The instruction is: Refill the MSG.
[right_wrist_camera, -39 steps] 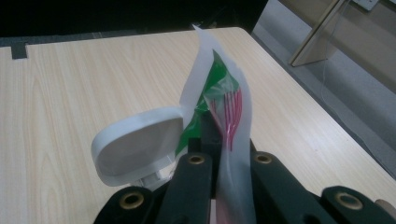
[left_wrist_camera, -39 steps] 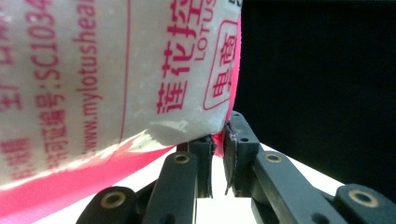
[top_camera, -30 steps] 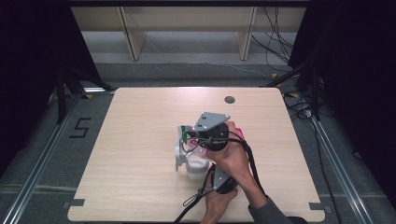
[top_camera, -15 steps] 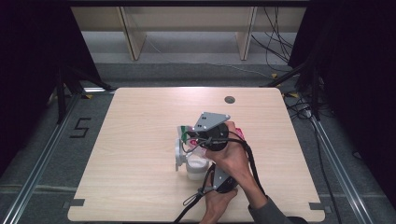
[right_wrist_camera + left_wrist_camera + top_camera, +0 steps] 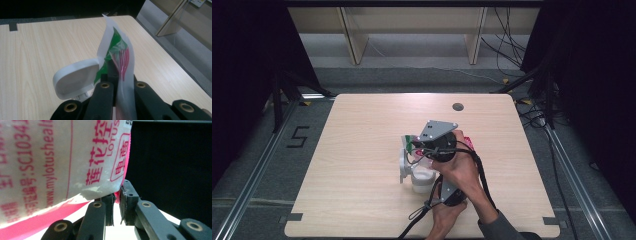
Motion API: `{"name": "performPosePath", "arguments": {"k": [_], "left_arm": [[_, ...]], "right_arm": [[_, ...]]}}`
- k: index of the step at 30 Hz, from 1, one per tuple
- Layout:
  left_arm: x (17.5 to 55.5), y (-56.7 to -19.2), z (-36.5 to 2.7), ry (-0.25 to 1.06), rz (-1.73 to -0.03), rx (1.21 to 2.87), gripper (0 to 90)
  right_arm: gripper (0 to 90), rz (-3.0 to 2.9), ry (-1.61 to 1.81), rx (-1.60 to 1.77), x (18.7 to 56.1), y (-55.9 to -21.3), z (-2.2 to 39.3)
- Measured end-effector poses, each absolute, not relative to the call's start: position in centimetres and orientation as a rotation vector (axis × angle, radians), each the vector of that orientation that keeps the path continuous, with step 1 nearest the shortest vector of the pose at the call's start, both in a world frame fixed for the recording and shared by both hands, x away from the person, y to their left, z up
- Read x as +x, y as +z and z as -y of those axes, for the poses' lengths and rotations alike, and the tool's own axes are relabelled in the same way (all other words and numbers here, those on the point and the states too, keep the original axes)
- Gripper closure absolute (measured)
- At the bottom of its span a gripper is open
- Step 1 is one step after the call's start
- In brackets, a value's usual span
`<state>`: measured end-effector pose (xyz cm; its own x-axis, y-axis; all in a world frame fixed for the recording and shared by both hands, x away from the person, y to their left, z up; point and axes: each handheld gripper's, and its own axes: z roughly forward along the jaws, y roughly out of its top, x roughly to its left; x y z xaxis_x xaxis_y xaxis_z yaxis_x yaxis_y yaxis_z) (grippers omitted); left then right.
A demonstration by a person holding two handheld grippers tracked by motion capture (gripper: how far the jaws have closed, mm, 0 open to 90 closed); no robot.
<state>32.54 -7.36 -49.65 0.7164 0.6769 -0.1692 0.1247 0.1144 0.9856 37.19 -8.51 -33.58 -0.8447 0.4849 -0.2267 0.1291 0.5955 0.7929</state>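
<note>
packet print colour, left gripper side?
Pink-red lettering on white, with a pink edge band, on the packet; clearest in the left gripper view.

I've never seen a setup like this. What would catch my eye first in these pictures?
Near the middle of the pale wooden table, two hands work close together, each with a black two-jaw gripper. The left gripper is clamped on the edge of a white plastic packet with pink printed lettering. The right gripper pinches a white packet edge with green and pink print, beside a white flip-open lid.

A bag [image 5: 419, 145] sits above a white container [image 5: 421, 179] near the table's [image 5: 362, 130] middle.
</note>
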Motion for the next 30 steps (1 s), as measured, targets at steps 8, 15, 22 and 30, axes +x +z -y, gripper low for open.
{"name": "performPosePath", "arguments": {"k": [8, 15, 22, 30], "left_arm": [[32.59, -49.54, 7.31, 0.463, -0.712, 1.432, 82.1], [32.68, -49.44, 7.76, 0.479, -0.73, 1.397, 82.0], [32.75, -49.44, 7.82, 0.471, -0.729, 1.394, 82.1], [32.7, -49.4, 7.68, 0.476, -0.733, 1.398, 82.1]], "right_arm": [[90.0, -2.41, 1.142, 0.5, 37.11, -33.54, 8.48], [90.0, -2.407, 1.13, 0.484, 37.14, -33.4, 8.56], [90.0, -2.398, 1.137, 0.485, 37.21, -33.33, 8.73], [90.0, -2.405, 1.145, 0.495, 37.1, -33.31, 8.63]]}}
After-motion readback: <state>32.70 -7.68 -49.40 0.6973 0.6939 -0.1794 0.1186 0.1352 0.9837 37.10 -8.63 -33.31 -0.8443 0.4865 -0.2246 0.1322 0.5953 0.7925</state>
